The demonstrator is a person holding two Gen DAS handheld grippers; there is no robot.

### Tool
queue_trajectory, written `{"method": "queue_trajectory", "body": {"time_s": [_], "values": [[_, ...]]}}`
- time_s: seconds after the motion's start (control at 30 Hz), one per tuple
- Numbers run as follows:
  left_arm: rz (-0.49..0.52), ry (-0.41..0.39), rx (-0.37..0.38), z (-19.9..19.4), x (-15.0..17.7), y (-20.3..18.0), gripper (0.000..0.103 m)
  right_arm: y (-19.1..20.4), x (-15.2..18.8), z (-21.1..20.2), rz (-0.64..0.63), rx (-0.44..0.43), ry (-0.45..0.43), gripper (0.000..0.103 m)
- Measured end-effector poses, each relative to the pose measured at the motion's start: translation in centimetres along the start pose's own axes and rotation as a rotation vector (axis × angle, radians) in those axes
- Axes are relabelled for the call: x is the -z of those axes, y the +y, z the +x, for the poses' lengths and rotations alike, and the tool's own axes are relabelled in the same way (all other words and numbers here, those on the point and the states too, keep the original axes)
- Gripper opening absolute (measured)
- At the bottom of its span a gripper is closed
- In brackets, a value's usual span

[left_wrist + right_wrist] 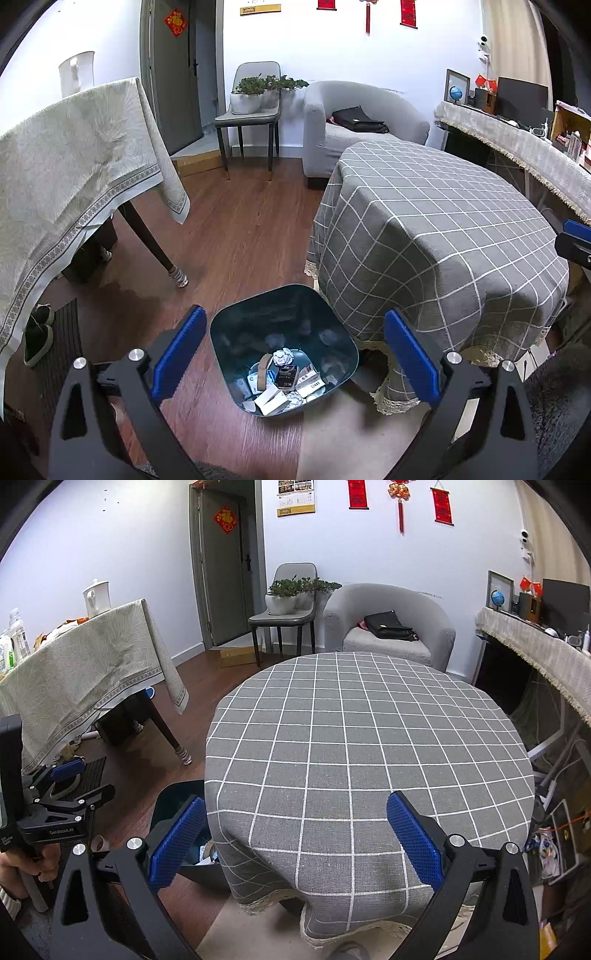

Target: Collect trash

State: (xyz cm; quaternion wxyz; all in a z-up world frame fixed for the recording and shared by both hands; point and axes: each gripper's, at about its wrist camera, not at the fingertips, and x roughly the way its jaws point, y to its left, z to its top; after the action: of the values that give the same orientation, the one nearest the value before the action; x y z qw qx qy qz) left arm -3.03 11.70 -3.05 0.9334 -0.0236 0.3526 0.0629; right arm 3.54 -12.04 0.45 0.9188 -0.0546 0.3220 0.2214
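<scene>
A dark teal bin stands on the wood floor beside the round table with the grey checked cloth. Inside it lie a crumpled white paper, a dark small pack and white boxes. My left gripper hangs open over the bin with nothing between its blue pads. My right gripper is open and empty above the near edge of the table's cloth, which shows no objects on it. In the right wrist view the bin peeks out left of the table, and the left gripper is at the far left, held by a hand.
A beige-clothed table stands at the left, with slippers under its edge. At the back are a chair with potted plants and a grey armchair holding a black bag. A cluttered long desk runs along the right.
</scene>
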Motion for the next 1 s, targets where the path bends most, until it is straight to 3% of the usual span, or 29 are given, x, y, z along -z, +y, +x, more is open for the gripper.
{"method": "queue_trajectory", "body": {"time_s": [1.0], "values": [[-0.011, 0.002, 0.009, -0.01, 0.08, -0.14, 0.098, 0.91, 0.03, 0.34, -0.041, 0.009, 0.018, 0.100]]}}
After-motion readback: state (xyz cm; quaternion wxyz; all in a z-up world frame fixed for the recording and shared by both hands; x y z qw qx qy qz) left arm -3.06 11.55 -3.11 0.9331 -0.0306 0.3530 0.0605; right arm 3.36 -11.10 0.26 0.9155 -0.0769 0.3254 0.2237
